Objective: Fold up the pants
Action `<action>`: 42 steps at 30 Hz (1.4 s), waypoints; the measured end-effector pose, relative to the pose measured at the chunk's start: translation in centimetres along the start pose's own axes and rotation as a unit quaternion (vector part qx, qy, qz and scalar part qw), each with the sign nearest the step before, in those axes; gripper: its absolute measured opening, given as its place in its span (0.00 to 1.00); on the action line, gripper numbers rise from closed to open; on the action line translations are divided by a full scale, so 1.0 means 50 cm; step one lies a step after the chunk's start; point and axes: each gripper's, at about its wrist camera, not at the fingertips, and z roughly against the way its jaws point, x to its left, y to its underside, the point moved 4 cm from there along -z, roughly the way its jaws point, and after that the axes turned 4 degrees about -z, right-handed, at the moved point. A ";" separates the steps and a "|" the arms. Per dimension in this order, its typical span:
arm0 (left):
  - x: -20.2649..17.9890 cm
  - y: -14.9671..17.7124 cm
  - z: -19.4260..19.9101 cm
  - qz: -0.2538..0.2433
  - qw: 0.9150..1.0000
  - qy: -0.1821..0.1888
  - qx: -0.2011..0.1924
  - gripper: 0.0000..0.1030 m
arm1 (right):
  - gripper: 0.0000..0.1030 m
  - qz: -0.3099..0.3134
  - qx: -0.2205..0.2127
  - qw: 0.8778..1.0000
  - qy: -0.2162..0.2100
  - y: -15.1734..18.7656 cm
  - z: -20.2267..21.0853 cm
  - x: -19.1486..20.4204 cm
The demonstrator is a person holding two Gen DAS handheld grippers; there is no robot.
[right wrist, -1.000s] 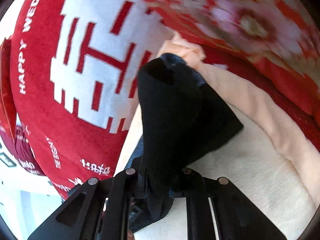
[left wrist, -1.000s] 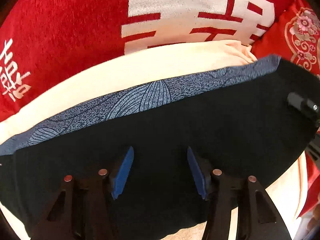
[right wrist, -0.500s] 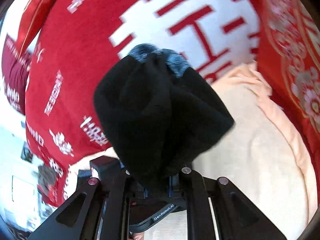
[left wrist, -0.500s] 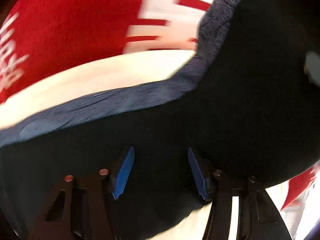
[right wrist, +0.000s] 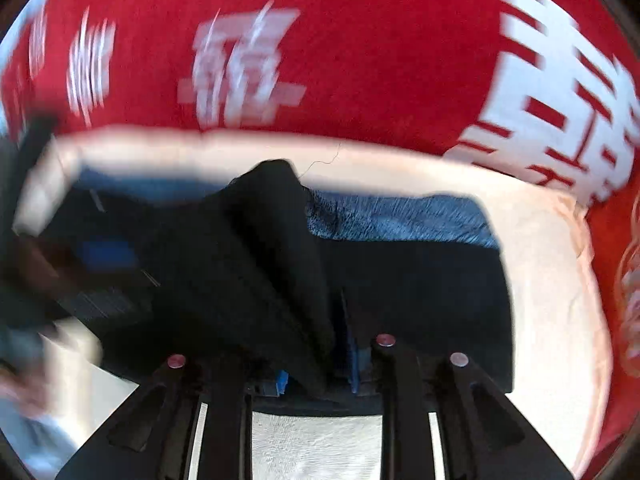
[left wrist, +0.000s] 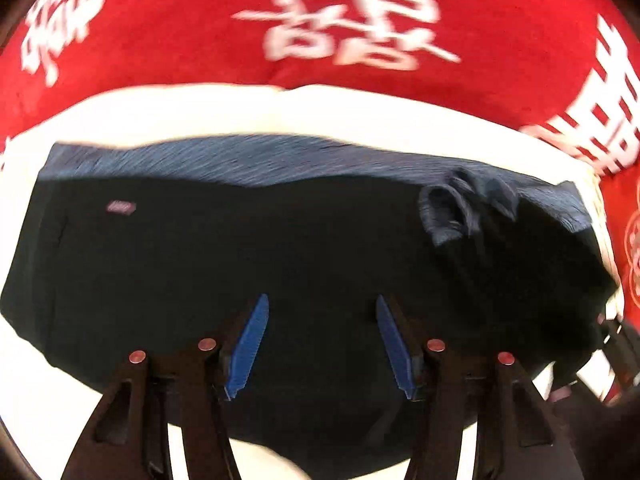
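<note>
The black pants [left wrist: 280, 248] with a blue patterned waistband [left wrist: 260, 160] lie on a cream blanket [left wrist: 200, 112]. My left gripper [left wrist: 320, 344] is open just above the black cloth, its blue pads [left wrist: 248, 340] apart with nothing between them. In the right wrist view, my right gripper [right wrist: 316, 364] is shut on a raised fold of the pants [right wrist: 276, 248], which drapes leftward over the flat layer [right wrist: 420, 280]. The bunched end of the pants [left wrist: 460, 208] shows at the right in the left wrist view.
A red pillow with white characters [left wrist: 352, 20] stands behind the blanket, also in the right wrist view [right wrist: 360, 60]. A red embroidered cushion [left wrist: 632, 240] sits at the right edge. Part of the other gripper [left wrist: 616, 340] shows at the right.
My right gripper has carried the held end of the pants over and down onto the flat layer. My left gripper stayed open, and its view shifted so the whole pants show.
</note>
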 end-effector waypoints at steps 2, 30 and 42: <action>0.022 0.005 0.004 0.013 1.000 0.014 0.003 0.56 | 0.44 0.062 -0.011 0.997 0.045 0.022 0.010 0.044; -0.187 0.000 0.058 -0.041 0.976 0.198 0.077 0.39 | 0.04 -0.483 0.073 0.765 -0.420 0.110 -0.002 -0.257; -0.131 0.065 0.051 -0.047 0.993 0.088 0.061 0.60 | 0.26 -0.325 0.167 0.852 -0.375 0.111 -0.012 -0.176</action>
